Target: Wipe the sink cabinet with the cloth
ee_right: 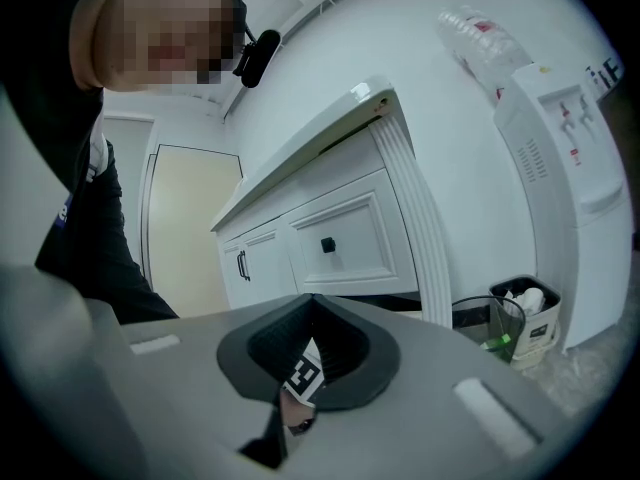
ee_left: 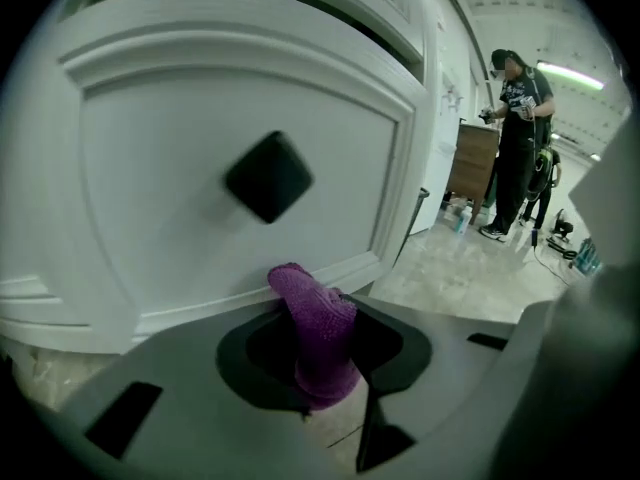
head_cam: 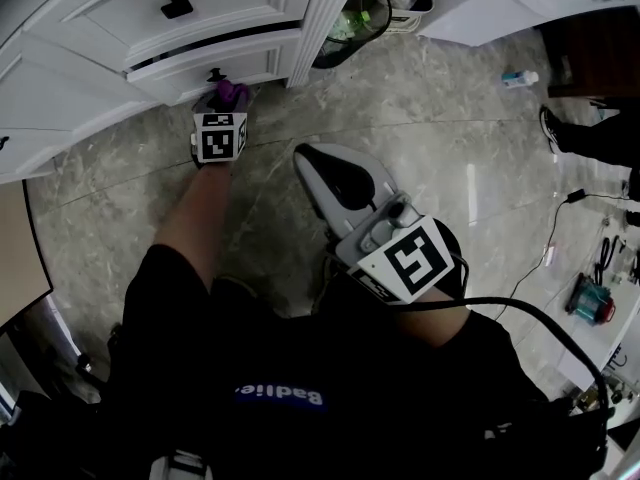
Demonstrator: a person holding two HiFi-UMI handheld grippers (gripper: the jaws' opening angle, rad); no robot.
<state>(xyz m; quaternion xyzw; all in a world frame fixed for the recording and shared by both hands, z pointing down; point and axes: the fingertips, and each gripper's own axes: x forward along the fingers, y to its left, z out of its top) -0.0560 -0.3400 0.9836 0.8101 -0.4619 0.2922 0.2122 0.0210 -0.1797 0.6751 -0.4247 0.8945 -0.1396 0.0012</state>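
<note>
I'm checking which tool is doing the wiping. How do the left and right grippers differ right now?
The left grey two-jaw gripper is shut on a purple knitted cloth; the right grey two-jaw gripper is shut on nothing. The left one holds the cloth at a drawer front's lower edge on the white panelled sink cabinet; the right one sits near the person's body, off the cabinet. Both carry black-and-white marker cubes.

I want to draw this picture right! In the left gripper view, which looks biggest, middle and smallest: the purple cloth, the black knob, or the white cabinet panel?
1. white cabinet panel
2. purple cloth, though it sits nearest the camera, which makes it look bigger
3. black knob
</note>
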